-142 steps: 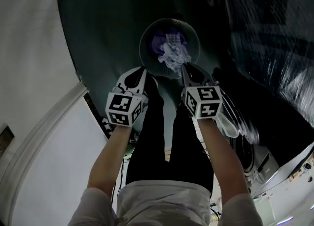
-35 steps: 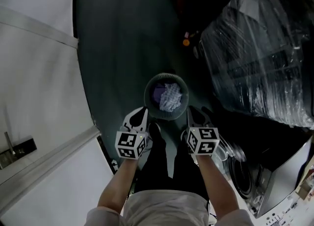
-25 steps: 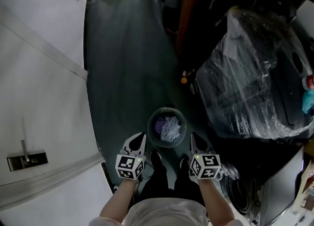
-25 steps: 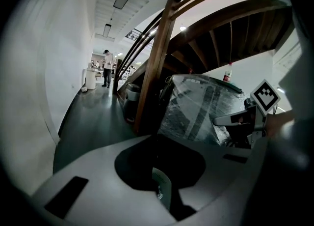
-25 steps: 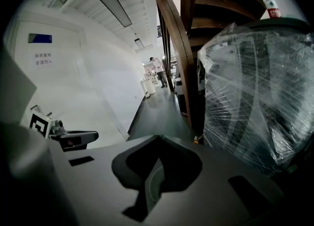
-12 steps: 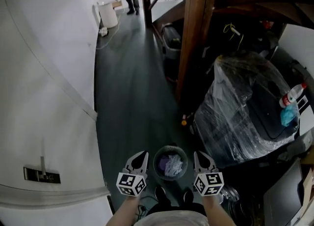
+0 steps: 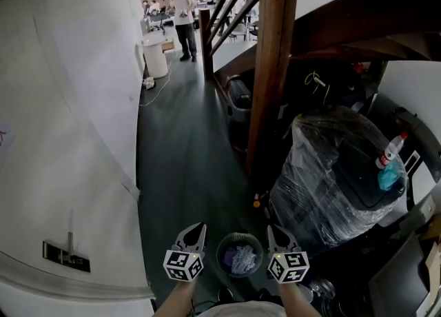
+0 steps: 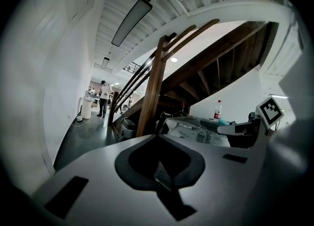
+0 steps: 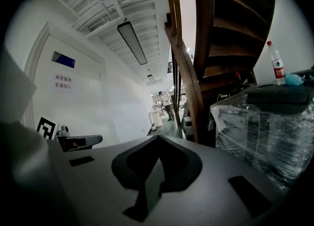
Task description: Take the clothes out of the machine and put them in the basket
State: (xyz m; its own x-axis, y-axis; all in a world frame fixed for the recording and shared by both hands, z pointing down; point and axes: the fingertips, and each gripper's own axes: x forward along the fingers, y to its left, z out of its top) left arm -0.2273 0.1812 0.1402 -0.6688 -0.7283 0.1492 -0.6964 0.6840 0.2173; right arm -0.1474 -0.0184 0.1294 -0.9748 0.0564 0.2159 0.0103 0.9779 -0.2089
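Dim green corridor floor (image 7: 186, 143) is stretching far ahead beside a white wall (image 7: 69, 171) at left. Both claws are lifting away from their earlier low hover: the left gripper (image 7: 193, 234) is riding pinched together, empty; the round grey plastic basket (image 7: 222, 248) is holding the purple and white clothes (image 7: 241, 259) (seemingly delivered); the right gripper (image 7: 274, 235) is likewise closed, bare. Whether more laundry is waiting I cannot tell.

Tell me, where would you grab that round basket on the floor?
Grip the basket probably by its rim, coming from straight above: it stands upright with its mouth open, so the thin rim is exposed, while clothes fill the middle.
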